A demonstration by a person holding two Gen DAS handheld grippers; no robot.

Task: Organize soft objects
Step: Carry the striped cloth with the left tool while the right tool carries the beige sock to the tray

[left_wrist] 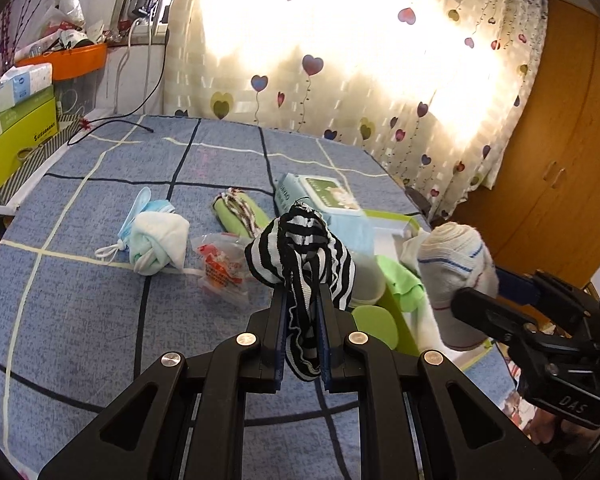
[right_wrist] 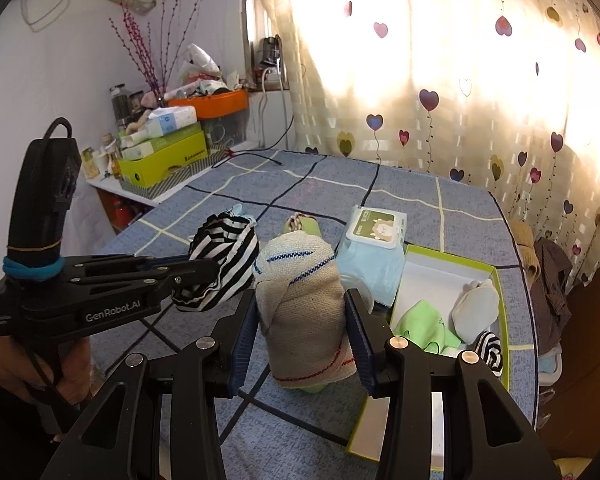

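Observation:
My left gripper (left_wrist: 302, 296) is shut on a black-and-white striped sock ball (left_wrist: 300, 248) and holds it above the bed; it also shows in the right wrist view (right_wrist: 226, 264). My right gripper (right_wrist: 300, 304) is shut on a rolled beige sock with blue and red stripes (right_wrist: 300, 304), also seen in the left wrist view (left_wrist: 456, 272), held beside the striped one. A green-rimmed box (right_wrist: 496, 280) on the bed to the right holds a green cloth (right_wrist: 420, 324), a white sock (right_wrist: 476, 308) and a striped sock (right_wrist: 490, 350).
On the blue checked bedspread (left_wrist: 80, 312) lie a white-and-mint sock bundle with a face mask (left_wrist: 156, 240), a green roll (left_wrist: 240, 212), a red-and-clear packet (left_wrist: 220, 268) and a wet-wipes pack (left_wrist: 324, 196). Cluttered shelf with boxes (left_wrist: 16, 136) at left; curtain behind.

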